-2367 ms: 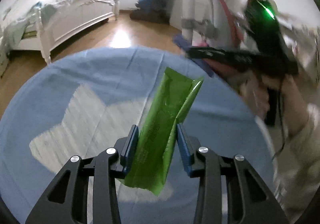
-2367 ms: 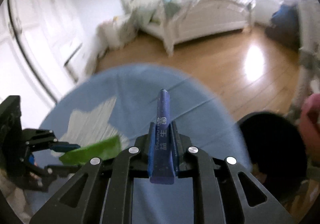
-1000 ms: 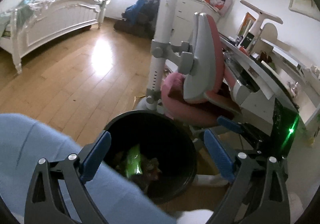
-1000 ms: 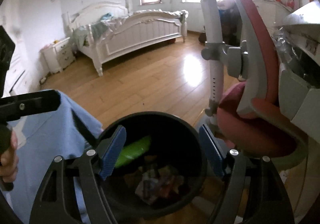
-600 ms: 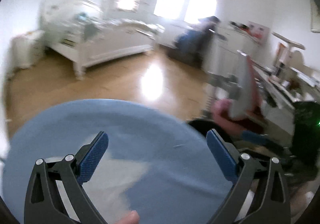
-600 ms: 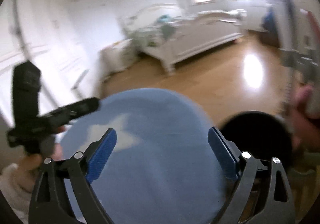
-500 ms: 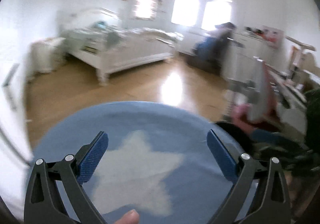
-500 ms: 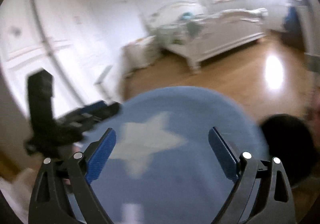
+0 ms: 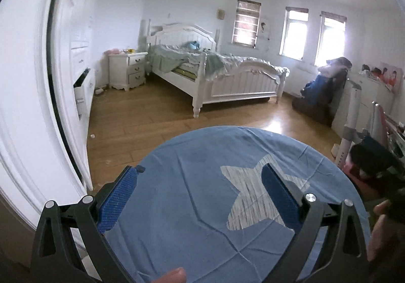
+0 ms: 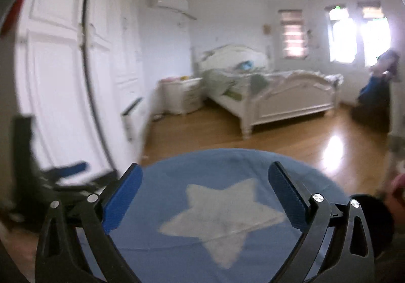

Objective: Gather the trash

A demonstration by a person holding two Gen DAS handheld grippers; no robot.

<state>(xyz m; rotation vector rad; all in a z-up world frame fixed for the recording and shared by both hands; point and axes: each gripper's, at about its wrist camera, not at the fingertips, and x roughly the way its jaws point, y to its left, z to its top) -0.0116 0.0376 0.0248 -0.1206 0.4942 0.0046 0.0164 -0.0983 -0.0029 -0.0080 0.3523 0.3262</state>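
My left gripper [image 9: 200,197] is open and empty above a round table under a blue cloth [image 9: 182,197] with a grey star [image 9: 255,194]. My right gripper [image 10: 205,197] is open and empty above the same cloth [image 10: 157,247]. No trash shows on the cloth. The black bin [image 10: 379,224] shows only as a dark edge at the lower right of the right wrist view. The left gripper [image 10: 65,176] appears blurred at the left there. The right gripper's dark body [image 9: 374,156] shows at the right of the left wrist view.
A white bed [image 9: 227,78] and nightstand [image 9: 127,70] stand at the back. A white wardrobe [image 9: 38,95] with an open drawer runs along the left. A desk and a pink chair [image 9: 377,128] are at the right. Wooden floor lies between.
Both grippers dropped their wrappers, green and blue, into the black bin and opened. They then swung back left over the blue cloth.
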